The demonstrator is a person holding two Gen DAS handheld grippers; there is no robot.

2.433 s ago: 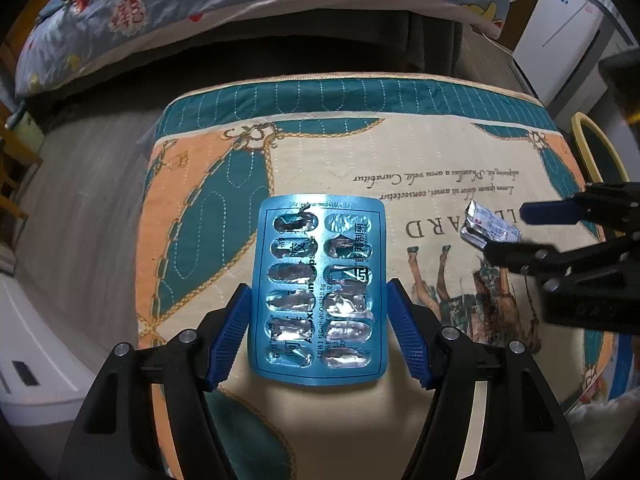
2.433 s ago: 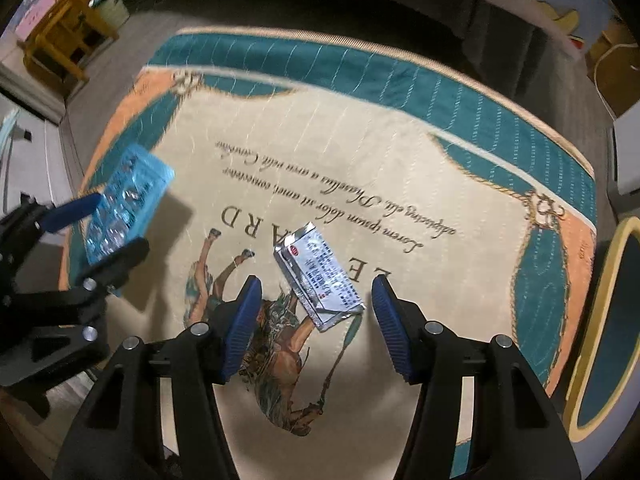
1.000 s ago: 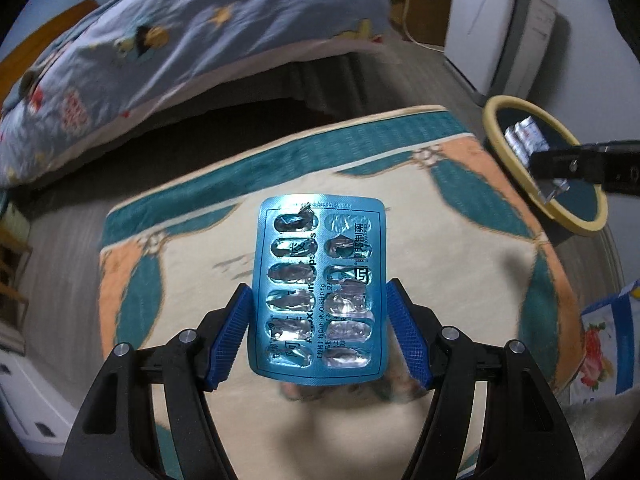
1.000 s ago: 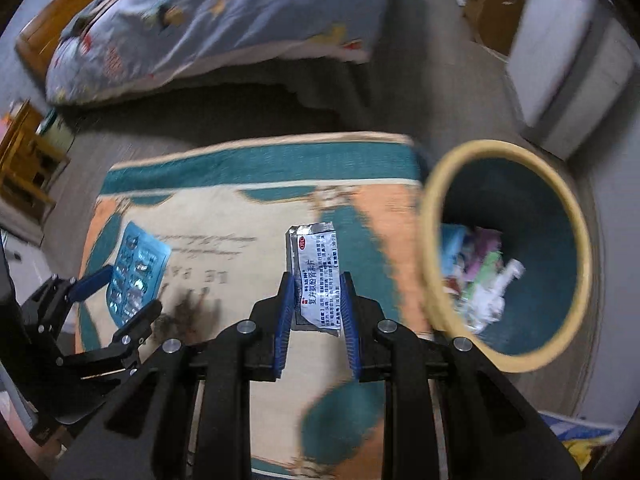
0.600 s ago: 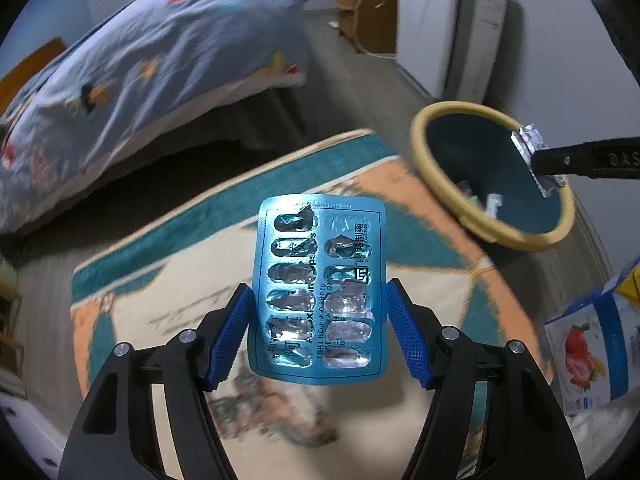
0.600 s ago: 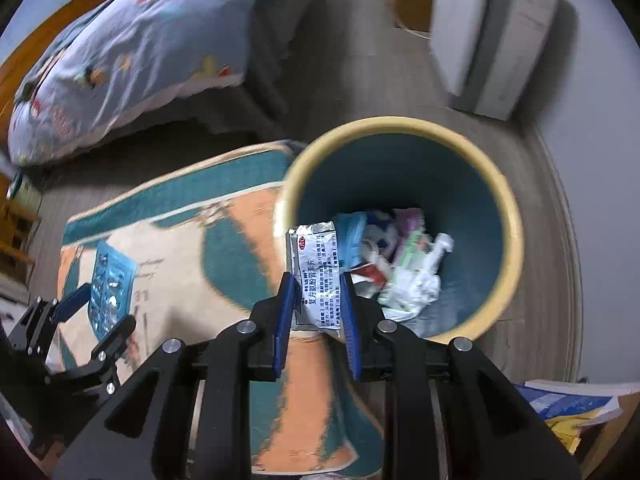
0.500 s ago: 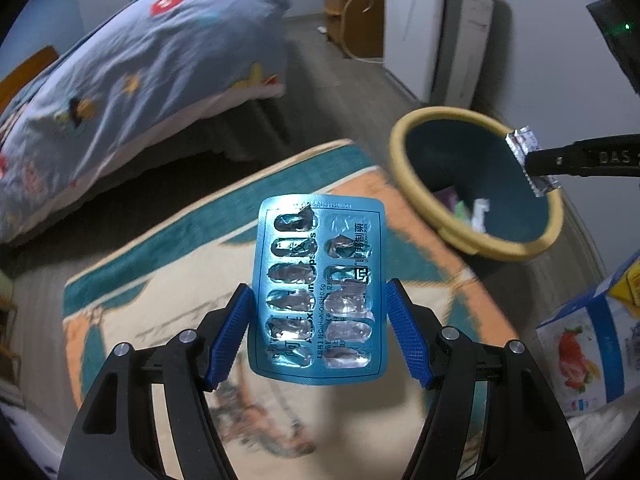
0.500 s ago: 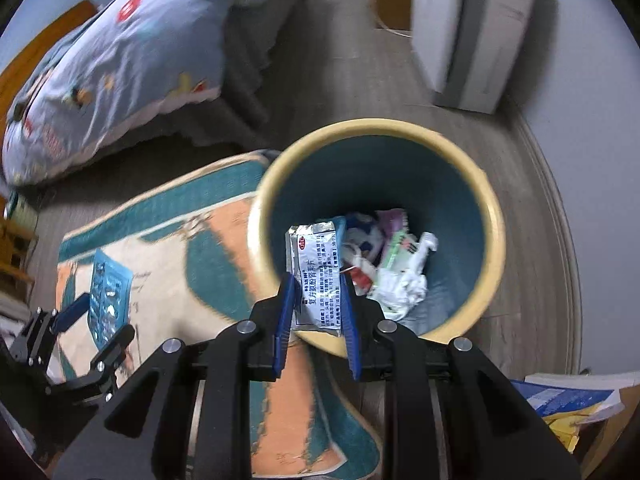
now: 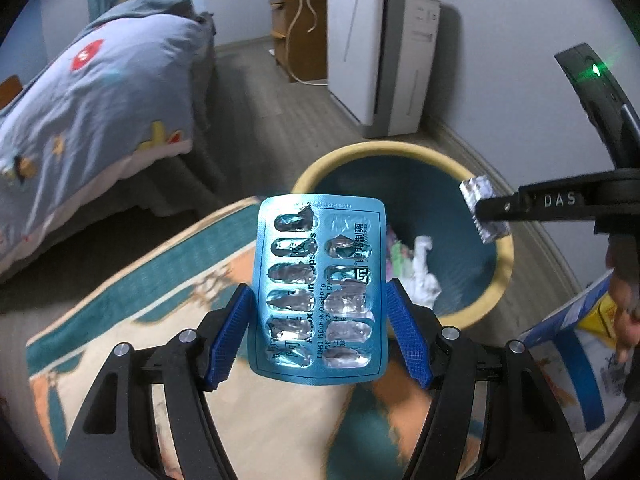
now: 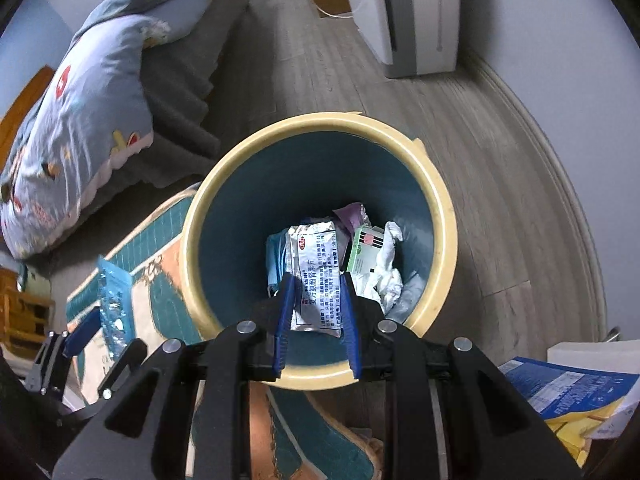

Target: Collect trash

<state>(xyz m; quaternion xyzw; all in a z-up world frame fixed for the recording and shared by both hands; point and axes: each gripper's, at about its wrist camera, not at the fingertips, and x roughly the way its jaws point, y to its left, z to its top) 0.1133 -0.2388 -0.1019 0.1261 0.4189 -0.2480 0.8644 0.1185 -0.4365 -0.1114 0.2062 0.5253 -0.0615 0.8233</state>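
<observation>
My left gripper (image 9: 318, 336) is clamped on the two long edges of a blue blister pack (image 9: 318, 292), jaws set wide to span it, the pack standing upright with its emptied foil pockets facing me. My right gripper (image 10: 317, 320) has its jaws drawn in close on a silver foil sachet (image 10: 318, 276) printed with red and blue text, and it hangs right over the mouth of the waste bin (image 10: 440, 208), a teal tub with a cream rim. Down in the bin lie crumpled white tissue (image 10: 386, 276), a green-and-white box (image 10: 364, 254) and a purple wrapper.

From the left camera the bin sits just beyond and right of the blister pack, which hides part of its near-left rim. The bin stands at the far right corner of the patterned rug (image 9: 132, 320), touching or just beside its edge; I cannot tell which. A bed with a blue quilt (image 9: 80, 100) runs along the far left, a white appliance (image 9: 384, 52) stands against the far wall, and a blue-and-yellow package (image 10: 568, 388) lies on the wood floor near right of the bin.
</observation>
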